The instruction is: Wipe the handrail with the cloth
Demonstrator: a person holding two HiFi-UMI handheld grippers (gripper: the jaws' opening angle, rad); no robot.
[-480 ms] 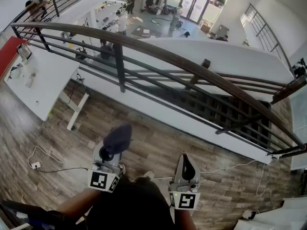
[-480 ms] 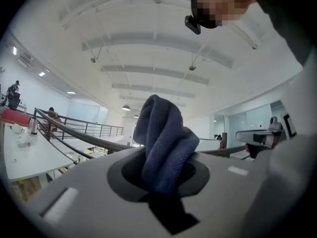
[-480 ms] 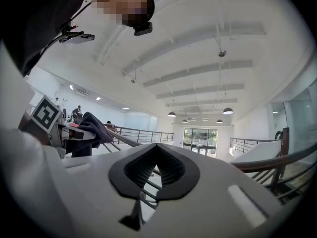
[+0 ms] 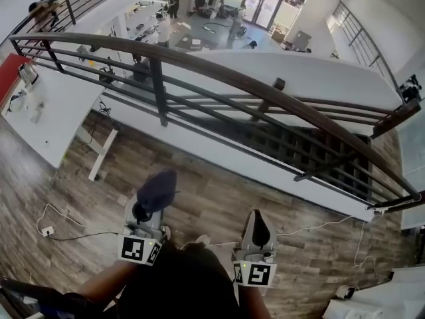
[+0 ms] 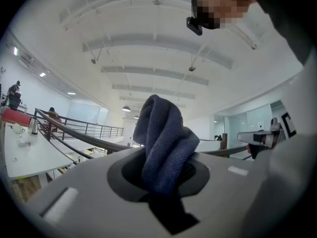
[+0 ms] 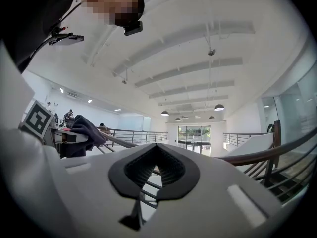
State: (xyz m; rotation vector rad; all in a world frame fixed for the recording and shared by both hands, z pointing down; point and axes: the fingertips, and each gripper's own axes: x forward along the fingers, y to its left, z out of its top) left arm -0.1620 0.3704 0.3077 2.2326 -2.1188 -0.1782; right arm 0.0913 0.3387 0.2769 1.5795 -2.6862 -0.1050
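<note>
A long dark brown handrail (image 4: 219, 70) on a black metal railing crosses the head view from upper left to lower right. My left gripper (image 4: 149, 201) is shut on a dark blue cloth (image 4: 158, 189), held low and well short of the rail. In the left gripper view the cloth (image 5: 166, 143) bulges up from between the jaws, with the handrail (image 5: 84, 138) beyond. My right gripper (image 4: 257, 228) is shut and holds nothing, also short of the rail. The right gripper view shows the handrail (image 6: 262, 155) at the right and the cloth (image 6: 81, 133) at the left.
Wood floor (image 4: 219, 205) lies under both grippers. A white desk (image 4: 46, 115) stands at the left, with cables (image 4: 56, 221) on the floor beside it. Beyond the railing a stairwell (image 4: 312, 151) drops to a lower floor with people.
The whole head view has shifted slightly; both grippers sit a little higher in the frame. The cloth stays gripped in the left gripper.
</note>
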